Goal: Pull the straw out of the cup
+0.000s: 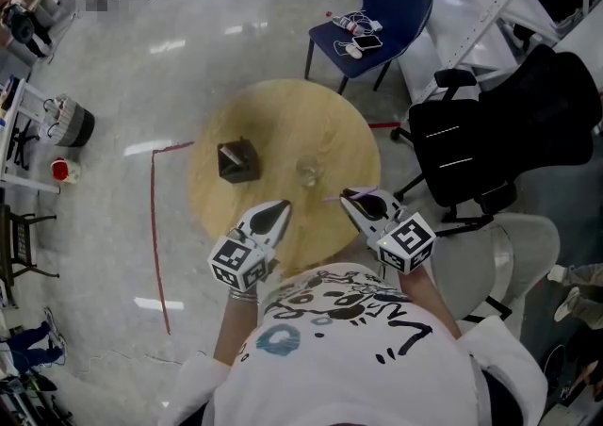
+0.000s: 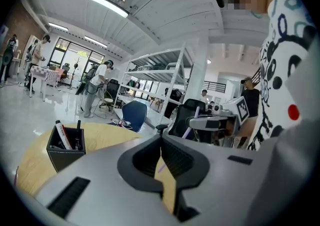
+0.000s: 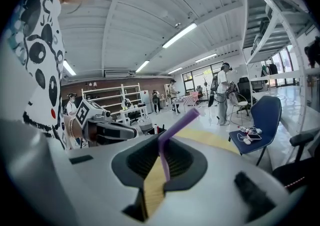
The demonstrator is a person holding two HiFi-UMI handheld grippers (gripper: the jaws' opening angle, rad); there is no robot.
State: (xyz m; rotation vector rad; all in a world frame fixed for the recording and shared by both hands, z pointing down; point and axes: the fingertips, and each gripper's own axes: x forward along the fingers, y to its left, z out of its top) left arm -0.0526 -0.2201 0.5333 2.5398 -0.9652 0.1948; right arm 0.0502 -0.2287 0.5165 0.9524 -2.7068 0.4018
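Your right claw (image 3: pixel 159 151) pinched shut on purple straw (image 3: pixel 178 125). Straw looks out of cup (image 1: pixel 308 171), beside it, but cup tiny here. Your left claw (image 2: pixel 161 150) shut, holds nothing. Pull looks done. Next: lay straw on counter (image 1: pixel 283 118), open slowly.

round wooden table (image 1: pixel 330 132) bears a black pen holder (image 1: pixel 236 160) and clear cup (image 1: pixel 308 171).

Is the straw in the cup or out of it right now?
Out: the right gripper is shut on the purple straw, apart from the clear cup.
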